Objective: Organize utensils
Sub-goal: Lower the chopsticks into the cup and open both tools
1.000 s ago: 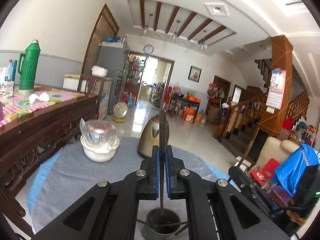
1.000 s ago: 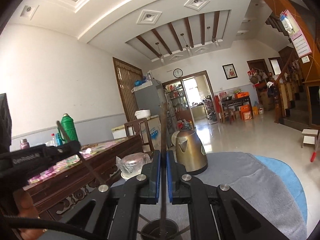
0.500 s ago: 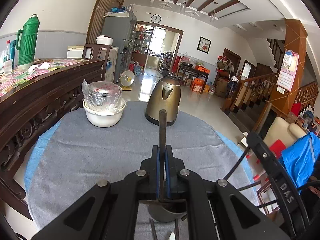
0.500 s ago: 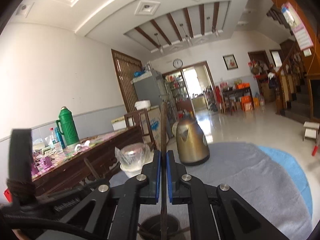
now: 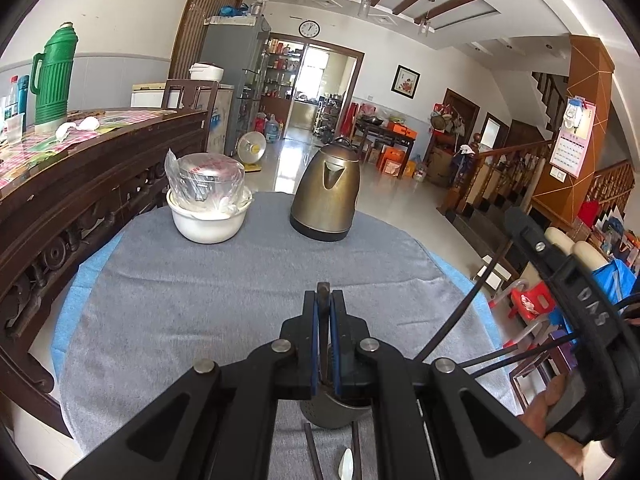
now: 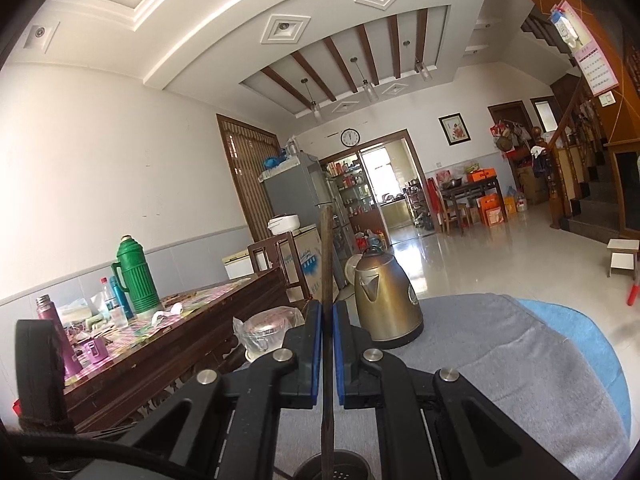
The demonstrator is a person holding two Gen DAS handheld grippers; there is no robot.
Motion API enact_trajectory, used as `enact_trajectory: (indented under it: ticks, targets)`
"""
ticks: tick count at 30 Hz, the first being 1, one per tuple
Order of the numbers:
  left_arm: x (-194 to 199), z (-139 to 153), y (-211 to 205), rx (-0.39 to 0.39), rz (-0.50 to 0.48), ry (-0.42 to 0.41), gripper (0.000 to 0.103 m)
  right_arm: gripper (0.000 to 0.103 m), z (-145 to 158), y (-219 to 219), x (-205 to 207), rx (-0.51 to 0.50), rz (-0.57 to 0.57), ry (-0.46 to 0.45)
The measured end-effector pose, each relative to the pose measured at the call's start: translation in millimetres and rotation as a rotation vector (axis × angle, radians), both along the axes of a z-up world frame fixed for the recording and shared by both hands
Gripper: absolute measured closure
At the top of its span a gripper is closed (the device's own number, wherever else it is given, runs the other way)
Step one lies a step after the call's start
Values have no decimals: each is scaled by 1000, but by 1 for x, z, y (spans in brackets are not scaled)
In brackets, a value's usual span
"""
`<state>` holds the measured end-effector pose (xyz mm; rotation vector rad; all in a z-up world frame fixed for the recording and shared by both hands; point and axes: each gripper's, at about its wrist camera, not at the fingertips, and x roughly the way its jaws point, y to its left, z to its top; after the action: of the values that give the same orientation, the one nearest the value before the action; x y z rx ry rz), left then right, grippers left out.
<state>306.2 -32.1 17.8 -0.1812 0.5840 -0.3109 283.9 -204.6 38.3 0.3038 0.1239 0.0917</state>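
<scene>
Table (image 5: 224,304): round, covered by a grey cloth over a blue underlay that shows at the left and right edges.

Kettle (image 5: 326,194): bronze-coloured metal, upright near the far edge, well apart from both tools.

White bowl (image 5: 208,220): near the far-left edge, holding a steel pot wrapped in clear plastic.

Utensil holder (image 5: 332,414): perforated metal cup at the near edge, directly under both tools. Judged light and easy to tip if a stick is dragged sideways against its rim.

Left gripper (image 5: 324,340): fingers pressed in on a dark chopstick (image 5: 323,300), only its tip showing above the pads, the lower end down in the cup.

Right gripper (image 6: 327,350): fingers pinching a second chopstick (image 6: 327,264), held about mid-length, much of it standing above the pads, its lower end at the cup's mouth (image 6: 334,466).

Loose items on the cloth at the near edge: two more dark sticks (image 5: 314,458) and a small white spoon (image 5: 346,470).

Handling, judged: the chopsticks are light, stiff, thin and smooth, so likely to pivot or slip in flat pads. Best taken near mid-length and kept vertical. The spoon looks ceramic and chippable; its handle is the better hold.
</scene>
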Motion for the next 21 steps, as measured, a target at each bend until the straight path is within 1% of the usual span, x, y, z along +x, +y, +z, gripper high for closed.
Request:
enact_trajectory:
  ticks: [2,4,5,8,10,12,14,15,18,19,20,21]
  targets:
    - [-2,1,2,-4,3,4,97,97,-5,1,2,0,0,15]
    - [-5,1,6,-13,5,9,97,97,-15,3,6,-9,13,51]
    - [-6,2,8,-16,7,9,94,97,-18,5,8,-14,17,62]
    - [-12,3,13,-4,38,-7,78,97,-28,7,9,-19,45,101]
    - [-18,6,16,11,58,-32,74,96,-35,8,10,-20,79,140]
    - [-23,9,19,20,70,-52,70,95,-36,10,6,-29,93,139]
    - [-29,13,21,30,81,-73,68,94,-36,9,1,-24,118,160]
    - [-33,15,22,37,89,-85,64,94,-36,9,-1,-21,124,168]
    - [-43,18,24,51,99,-107,58,87,-37,6,-10,-5,132,193]
    - [-46,19,25,61,102,-113,57,81,-37,4,-14,4,131,195]
    - [-51,20,24,76,105,-121,54,77,-37,2,-17,12,129,193]
    - [-55,21,24,86,105,-127,51,75,-36,0,-22,22,126,189]
